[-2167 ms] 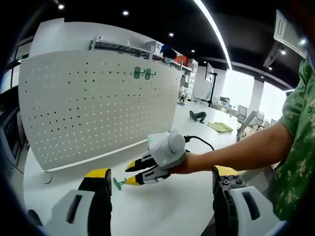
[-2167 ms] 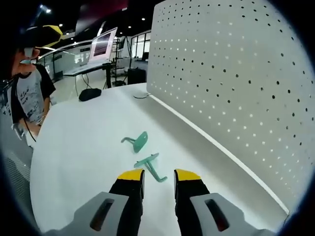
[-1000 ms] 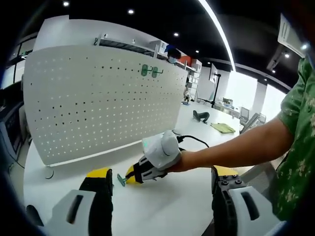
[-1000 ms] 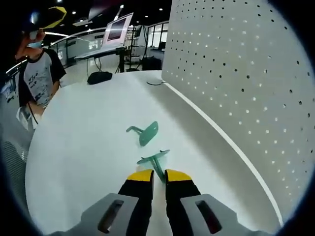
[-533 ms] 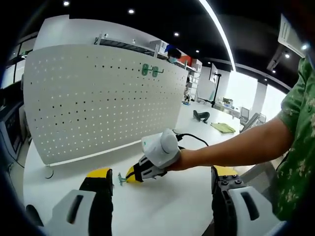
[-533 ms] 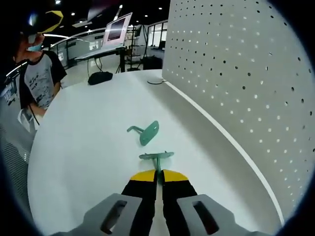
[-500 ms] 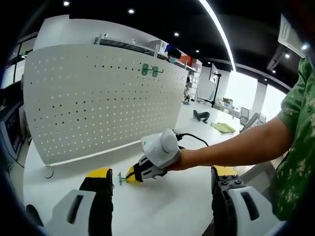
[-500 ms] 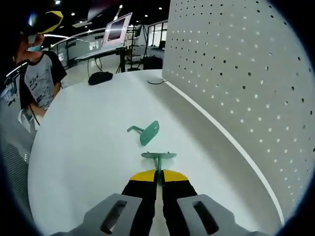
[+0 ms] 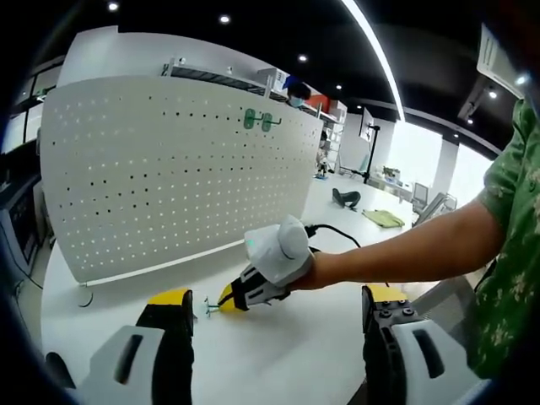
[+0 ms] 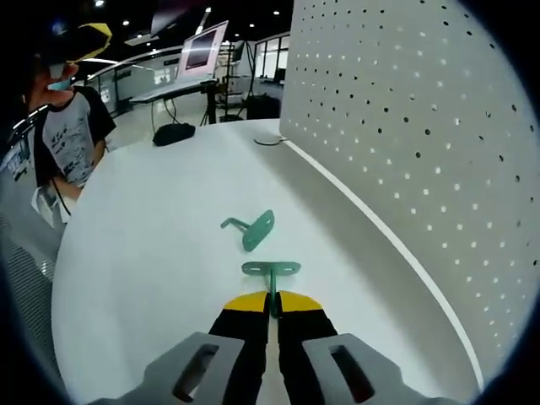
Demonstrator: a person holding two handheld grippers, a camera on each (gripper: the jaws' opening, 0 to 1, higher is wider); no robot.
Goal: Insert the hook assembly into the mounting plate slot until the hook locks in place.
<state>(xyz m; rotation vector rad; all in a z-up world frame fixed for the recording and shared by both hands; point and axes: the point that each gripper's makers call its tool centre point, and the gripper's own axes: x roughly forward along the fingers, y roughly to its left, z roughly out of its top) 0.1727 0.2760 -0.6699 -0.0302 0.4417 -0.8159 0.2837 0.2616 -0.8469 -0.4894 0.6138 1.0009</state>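
Pickup step, judged from the grip: right gripper (image 10: 270, 305), low centre of the right gripper view, jaws clamped on the stem of 1 green hook (image 10: 271, 270), its flat base crosswise just beyond the tips. Second hook (image 10: 256, 229) lying on the white worktop (image 10: 152, 253) just above it in frame. Pegboard (image 10: 405, 126) filling the right side, 2 hooks (image 9: 256, 121) already mounted near its top. Left gripper (image 9: 278, 299) with jaws wide apart, holding nothing. Next, probably: lift, turn base toward the board, seat it in holes.

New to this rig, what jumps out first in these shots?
The big white pegboard standing on the white table, two green hooks already hung near its top edge. Then the right gripper, shut on a green hook, with a spare hook lying just beyond it.
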